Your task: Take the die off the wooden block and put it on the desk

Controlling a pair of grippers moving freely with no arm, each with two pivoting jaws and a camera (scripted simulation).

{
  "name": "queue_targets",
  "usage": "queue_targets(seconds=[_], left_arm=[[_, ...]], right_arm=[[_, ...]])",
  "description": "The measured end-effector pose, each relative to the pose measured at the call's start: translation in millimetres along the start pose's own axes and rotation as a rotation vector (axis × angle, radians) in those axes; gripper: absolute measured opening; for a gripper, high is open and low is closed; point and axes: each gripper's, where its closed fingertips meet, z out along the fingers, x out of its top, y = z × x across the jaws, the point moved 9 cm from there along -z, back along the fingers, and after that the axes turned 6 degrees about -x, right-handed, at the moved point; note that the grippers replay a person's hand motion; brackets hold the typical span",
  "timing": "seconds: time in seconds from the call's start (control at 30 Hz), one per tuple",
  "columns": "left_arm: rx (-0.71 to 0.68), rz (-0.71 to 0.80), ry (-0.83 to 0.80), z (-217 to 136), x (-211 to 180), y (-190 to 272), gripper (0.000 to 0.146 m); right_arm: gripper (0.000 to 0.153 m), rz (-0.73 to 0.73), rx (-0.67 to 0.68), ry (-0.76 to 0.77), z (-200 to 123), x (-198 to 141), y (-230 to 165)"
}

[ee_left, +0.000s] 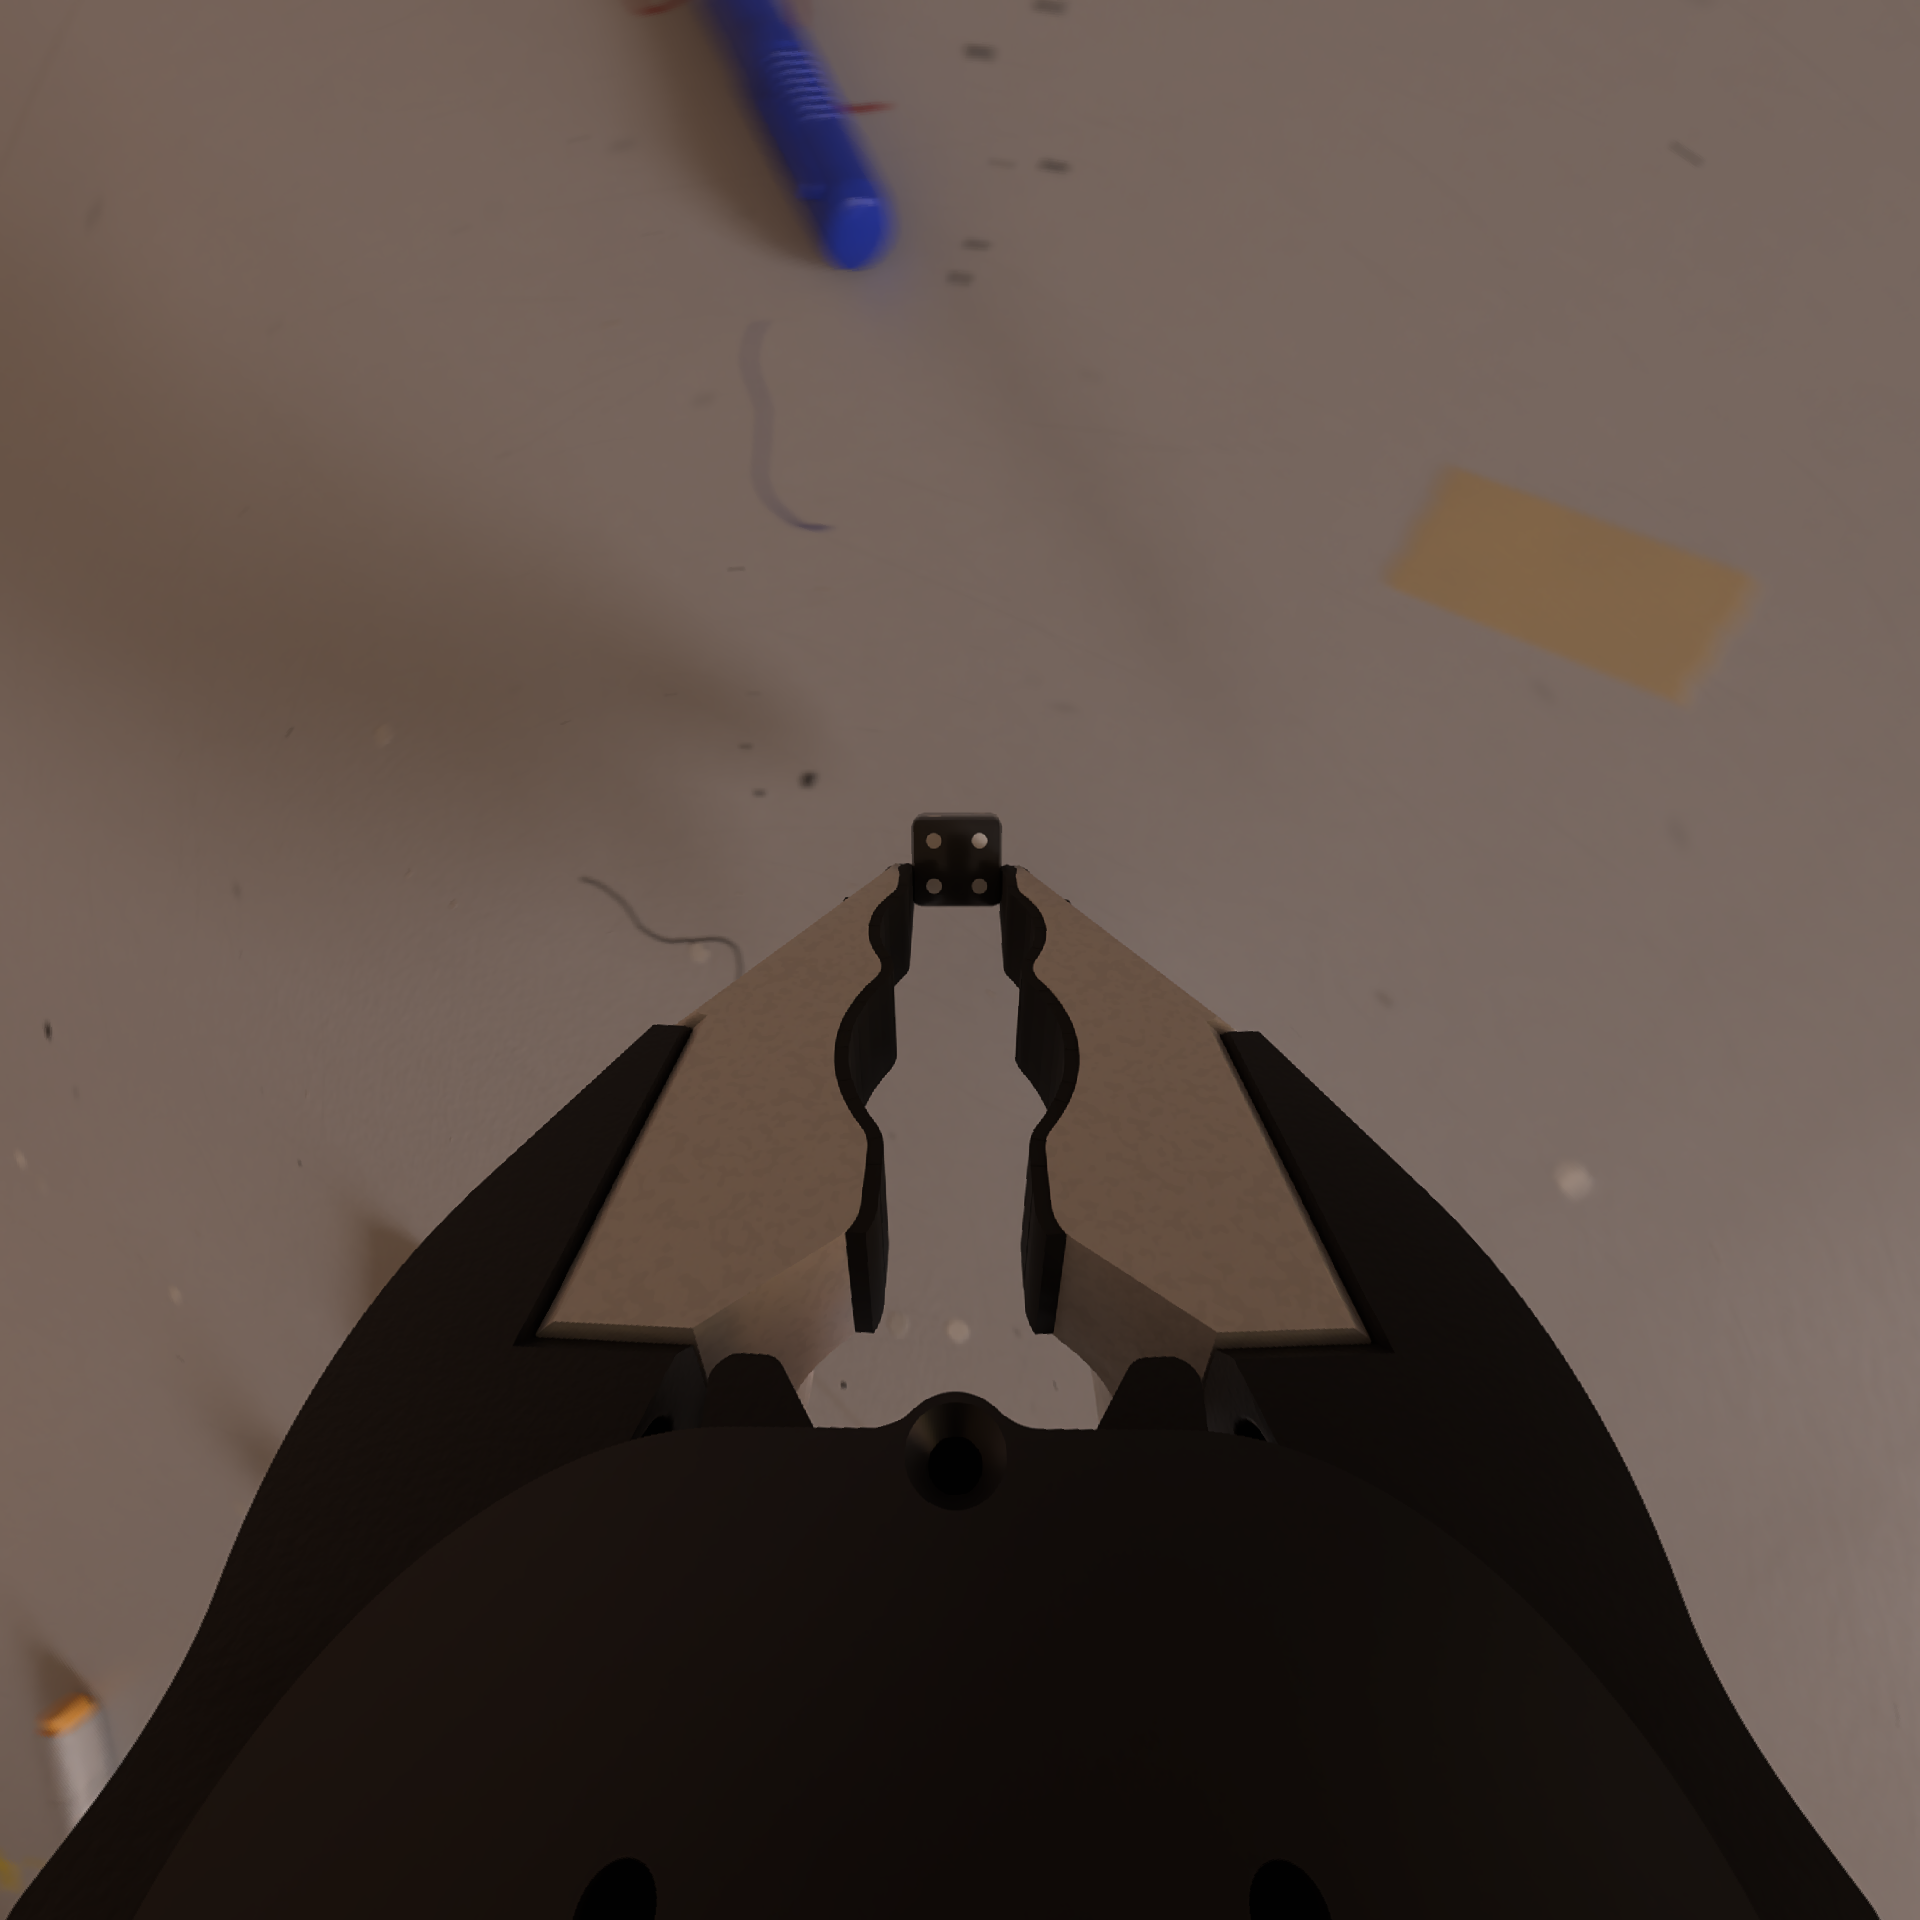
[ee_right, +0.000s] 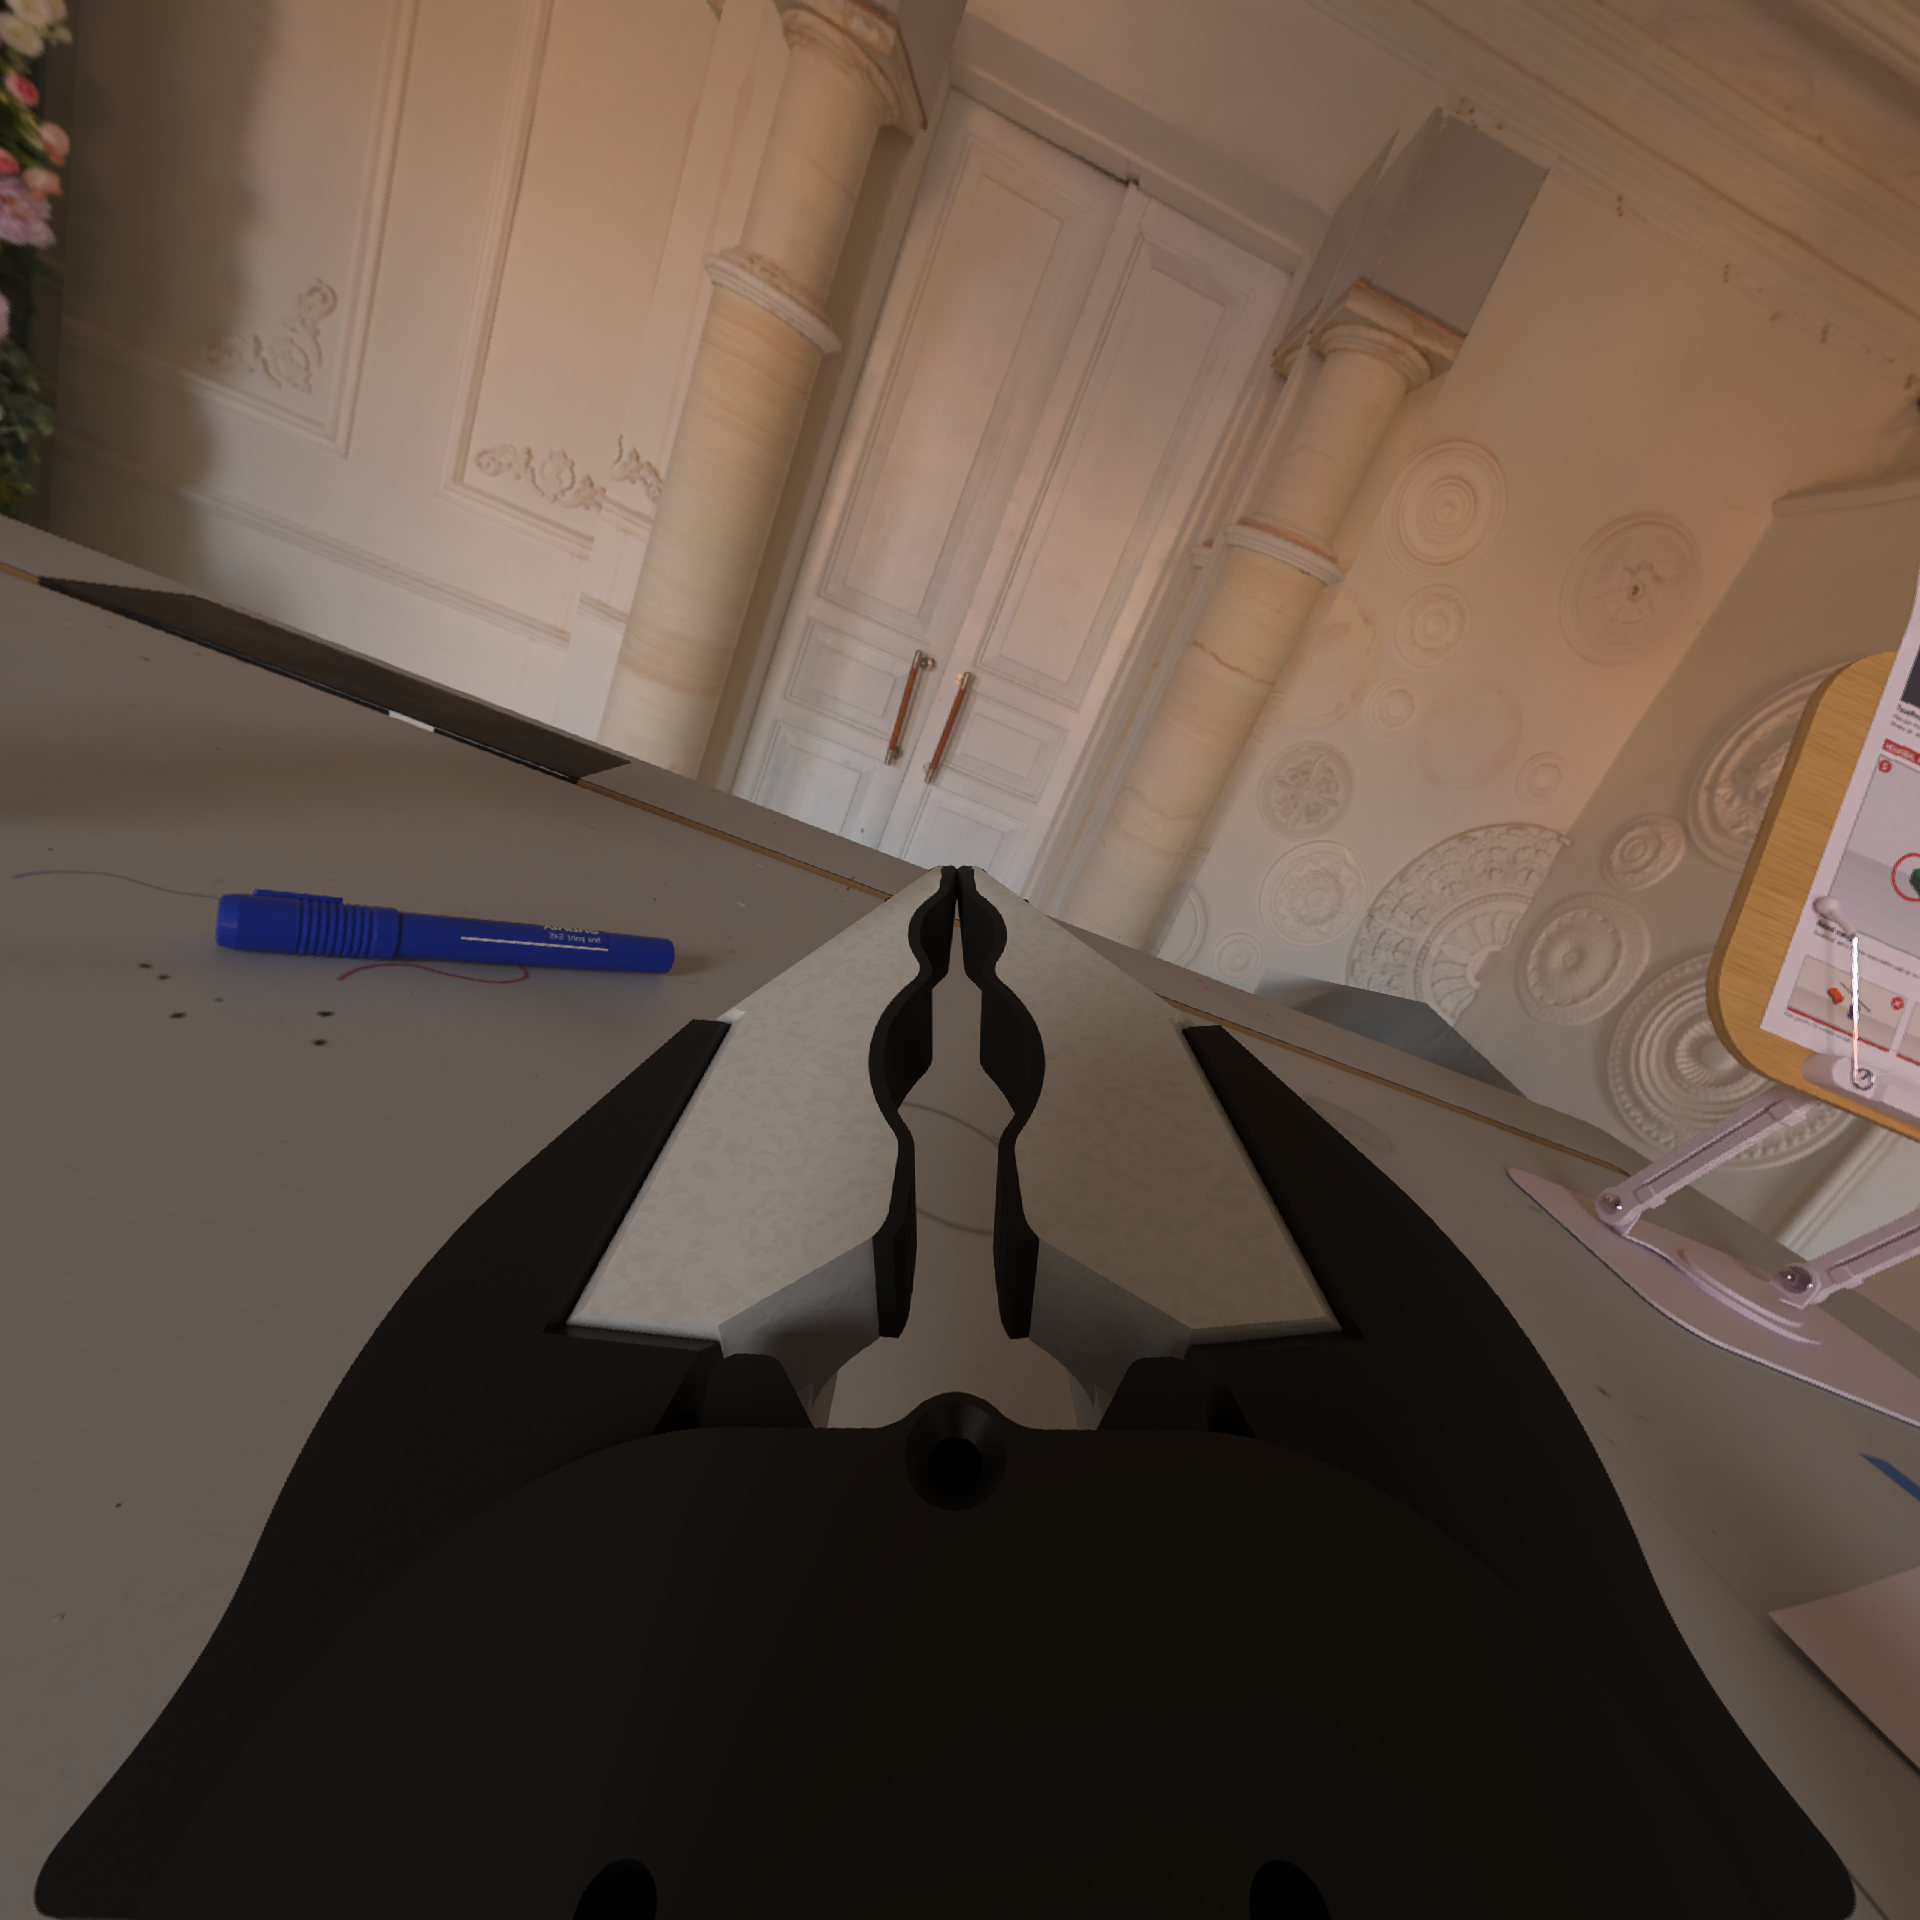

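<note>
A small black die point(ee_left: 957, 858) with white pips sits between the tips of my left gripper point(ee_left: 957, 883), which is shut on it and points down at the grey desk point(ee_left: 416, 520). I cannot tell how high above the desk the die is held. The wooden block is not in view. My right gripper point(ee_right: 956, 875) is shut and empty, held low over the desk point(ee_right: 260, 1143) and looking toward the room's wall.
A blue marker point(ee_left: 805, 130) lies on the desk ahead of the left gripper; it also shows in the right wrist view point(ee_right: 436, 935). A yellow sticky note point(ee_left: 1569, 582) lies right. A wooden board on a white stand point(ee_right: 1787, 935) stands right. A dark flat panel point(ee_right: 332, 665) lies far left.
</note>
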Motion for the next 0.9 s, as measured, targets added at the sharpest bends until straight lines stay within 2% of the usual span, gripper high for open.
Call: queue_targets(seconds=[0.13,0.47,0.57,0.67,0.77,0.83,0.9], left_arm=[[0.057,-0.176,0.021,15,1,-27,0.016],[0.029,-0.268,-0.055,31,-4,-38,0.016],[-0.009,-0.306,-0.03,29,-4,-39,0.046],[0.015,-0.35,0.048,22,-2,-41,0.056],[0.079,-0.405,0.204,4,4,-41,0.059],[0.152,-0.412,0.334,-14,9,-38,0.059],[0.287,-0.383,0.477,-36,13,-32,0.058]], right_arm=[[0.0,0.031,-0.009,0.001,0,-1,3],[0.0,0.068,-0.015,0.004,3,-3,7],[0.0,0.071,-0.02,0.005,2,-3,8],[0.0,0.079,-0.028,0.005,2,-3,9],[0.0,0.084,-0.036,0.006,1,-3,10],[0.0,0.084,-0.038,0.007,1,-3,10],[0.0,0.08,-0.038,0.008,1,-3,10]])
